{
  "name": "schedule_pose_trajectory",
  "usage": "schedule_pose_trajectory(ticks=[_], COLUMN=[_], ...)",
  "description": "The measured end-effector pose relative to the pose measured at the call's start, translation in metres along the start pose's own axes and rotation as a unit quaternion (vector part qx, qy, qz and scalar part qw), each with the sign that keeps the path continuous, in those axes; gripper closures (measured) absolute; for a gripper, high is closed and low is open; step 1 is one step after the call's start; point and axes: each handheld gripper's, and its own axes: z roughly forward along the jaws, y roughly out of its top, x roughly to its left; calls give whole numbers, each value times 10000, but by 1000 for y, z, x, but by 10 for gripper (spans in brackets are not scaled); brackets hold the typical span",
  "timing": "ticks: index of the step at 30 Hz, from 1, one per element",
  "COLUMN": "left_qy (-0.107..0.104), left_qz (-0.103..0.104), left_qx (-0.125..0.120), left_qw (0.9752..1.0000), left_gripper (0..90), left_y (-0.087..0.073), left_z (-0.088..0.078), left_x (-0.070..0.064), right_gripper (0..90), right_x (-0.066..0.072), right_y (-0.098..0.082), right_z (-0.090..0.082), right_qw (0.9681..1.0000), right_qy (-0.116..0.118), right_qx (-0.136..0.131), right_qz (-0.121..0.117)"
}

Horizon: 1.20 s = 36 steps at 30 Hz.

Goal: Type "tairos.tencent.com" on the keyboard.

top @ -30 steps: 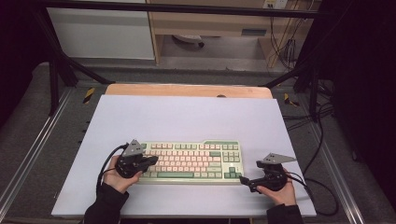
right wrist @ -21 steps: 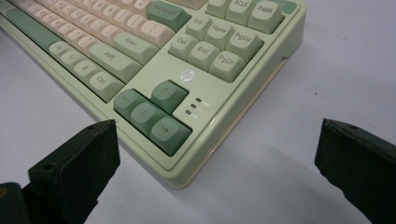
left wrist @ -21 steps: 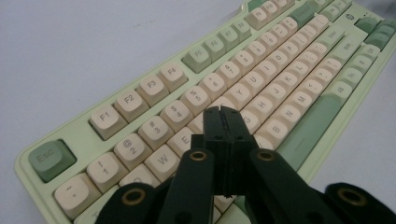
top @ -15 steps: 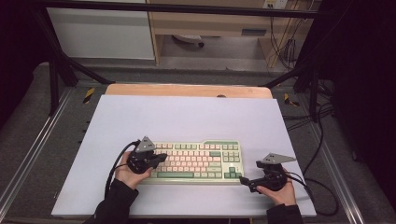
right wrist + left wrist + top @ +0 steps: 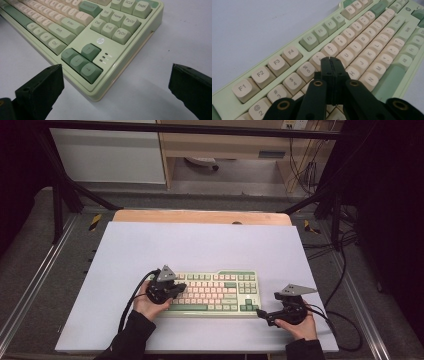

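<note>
Keyboard (image 5: 215, 292) sits on white mat (image 5: 200, 245). Left gripper (image 5: 331, 61), jaws together, is over middle keys: press 1 key, straight down. Right gripper (image 5: 265, 314) jaws wide apart by arrow-key corner.

Pale lavender-white flat tabletop (image 5: 200, 245) on a light wood board w/ rounded far edge (image 5: 200, 216), set in a black metal frame (image 5: 65, 195). Behind: grey floor (image 5: 240, 187), white cabinet panel (image 5: 107, 155), beige wooden desk unit (image 5: 235, 145); black cables (image 5: 305, 170) hang at right, surroundings dim.
</note>
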Motion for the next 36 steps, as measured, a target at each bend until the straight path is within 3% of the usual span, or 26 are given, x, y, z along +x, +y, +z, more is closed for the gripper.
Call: schedule_pose_trajectory(ticks=[18,36], left_qy=[-25,-98], left_qz=[0,-53], left_qx=[-4,-179], left_qw=[10000,9998], left_gripper=[899,899], left_y=[-4,-13], left_z=[6,-20], left_x=[0,6], right_gripper=[6,6], right_x=[0,0], right_y=[0,-1], right_z=[0,1], right_qw=[10000,10000], right_qy=[8,6], right_qx=[27,29], right_qz=[0,-43])
